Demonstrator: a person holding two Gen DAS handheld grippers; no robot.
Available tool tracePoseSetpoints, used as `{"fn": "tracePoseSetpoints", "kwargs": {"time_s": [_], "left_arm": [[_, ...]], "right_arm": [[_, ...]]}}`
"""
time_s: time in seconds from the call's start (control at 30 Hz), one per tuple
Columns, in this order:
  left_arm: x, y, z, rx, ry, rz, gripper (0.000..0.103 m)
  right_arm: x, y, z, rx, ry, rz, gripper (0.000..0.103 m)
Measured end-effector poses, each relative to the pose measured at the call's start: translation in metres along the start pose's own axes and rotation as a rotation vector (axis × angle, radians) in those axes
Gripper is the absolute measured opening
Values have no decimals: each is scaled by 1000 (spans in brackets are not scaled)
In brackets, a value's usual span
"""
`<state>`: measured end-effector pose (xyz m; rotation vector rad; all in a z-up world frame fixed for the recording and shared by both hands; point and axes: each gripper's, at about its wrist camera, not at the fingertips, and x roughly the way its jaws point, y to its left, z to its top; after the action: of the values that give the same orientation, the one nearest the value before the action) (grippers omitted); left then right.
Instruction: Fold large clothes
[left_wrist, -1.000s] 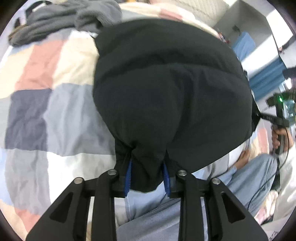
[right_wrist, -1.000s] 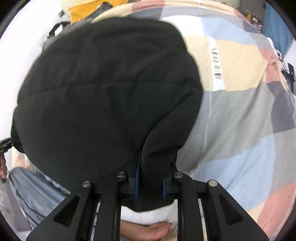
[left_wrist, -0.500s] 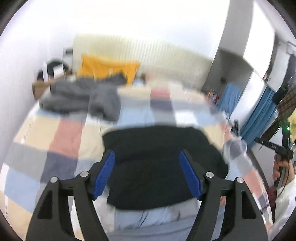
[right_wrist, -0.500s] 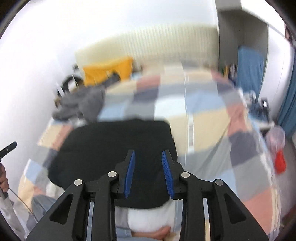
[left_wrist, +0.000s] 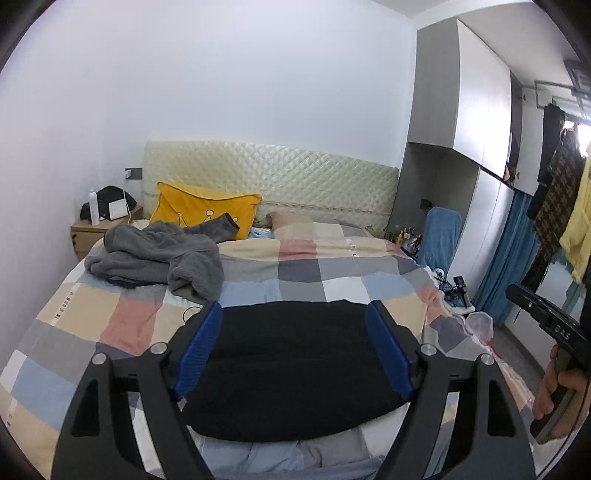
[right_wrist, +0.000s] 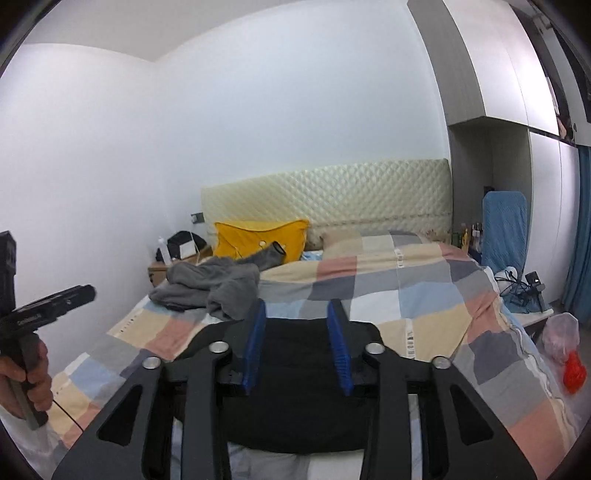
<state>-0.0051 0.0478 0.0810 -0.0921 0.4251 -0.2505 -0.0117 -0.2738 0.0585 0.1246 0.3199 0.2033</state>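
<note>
Both wrist views face the headboard (left_wrist: 269, 184) over the bed (right_wrist: 424, 295).

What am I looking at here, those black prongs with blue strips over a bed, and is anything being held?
Each picture comes from a camera on a hand-held gripper, looking along its two fingers. A person holds one per hand. The left gripper and right gripper have just been opening; both are open, holding nothing. A folded black garment lies on the patchwork quilt. Farther back lie a crumpled grey garment and a yellow pillow. The person's right hand shows at the left view's edge.
</note>
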Motion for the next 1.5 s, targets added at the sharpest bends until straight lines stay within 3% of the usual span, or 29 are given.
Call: {"fn": "tracePoseSetpoints", "kwargs": {"time_s": [0.1,0.37,0.53,0.63,0.7,1.1,1.5], "left_arm": [[-4,-8,-9,18,-13,40,80],[-8,-12,-38,-21,17,99,82],[-8,-20,-58,-17,59,107,86],[-6,-22,-67,-8,73,145,93],[-6,-20,-73,-27,79,148,103],[0,-13,-102,-67,153,178,103],[8,-10,-112,-75,184,215,103]], "right_arm": [[-15,7,-11,28,-42,-18,77],[-34,32,-39,-7,-36,-83,84],[-39,44,-58,-18,-8,-82,102],[-39,48,-67,-38,21,-87,103],[-36,48,-75,-33,54,-81,103],[-14,54,-120,10,146,-94,103],[-2,59,-127,-6,164,-114,103]]}}
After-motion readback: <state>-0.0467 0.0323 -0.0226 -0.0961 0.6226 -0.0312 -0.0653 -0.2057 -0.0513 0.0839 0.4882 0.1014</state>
